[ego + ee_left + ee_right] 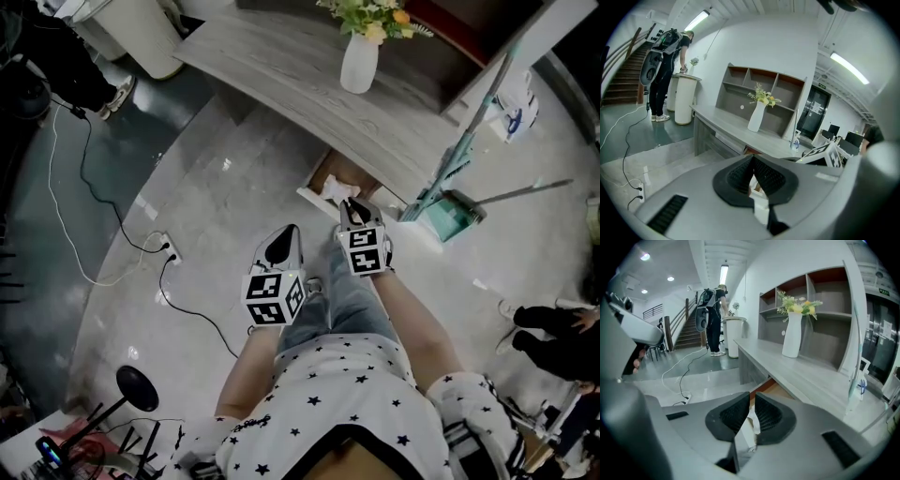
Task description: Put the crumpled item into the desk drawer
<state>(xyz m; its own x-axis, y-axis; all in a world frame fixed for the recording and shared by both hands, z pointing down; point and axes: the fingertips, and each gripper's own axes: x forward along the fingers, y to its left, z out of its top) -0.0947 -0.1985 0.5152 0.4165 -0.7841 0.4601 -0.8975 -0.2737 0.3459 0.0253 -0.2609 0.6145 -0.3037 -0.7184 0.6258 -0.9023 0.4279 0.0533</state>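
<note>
Here the crumpled item [337, 191], a small white wad, lies in the open drawer [330, 172] that stands pulled out from under the grey desk [281, 66], near the drawer's front. The right tool [354, 208] hangs above it, angled downward, its tips just short of the wad in the head view. In the right gripper view this tool [751, 397] has its jaws drawn close, with only a thin slit between the black ribbed pads. The wad [751, 422] shows through that slit with the drawer's brown wood above it, and the pads do not appear to press on it. The left tool [289, 234] is beside the right one, over the pale floor and a little farther from the drawer. In the left gripper view its [753, 159] jaws meet at the tips and hold nothing. On the desk stands a white vase [359, 64] of yellow and green flowers. A green dustpan [450, 211] with a long handle rests on the floor to the right of the drawer, and a power strip [169, 248] with its cable lies on the floor to the left.
</note>
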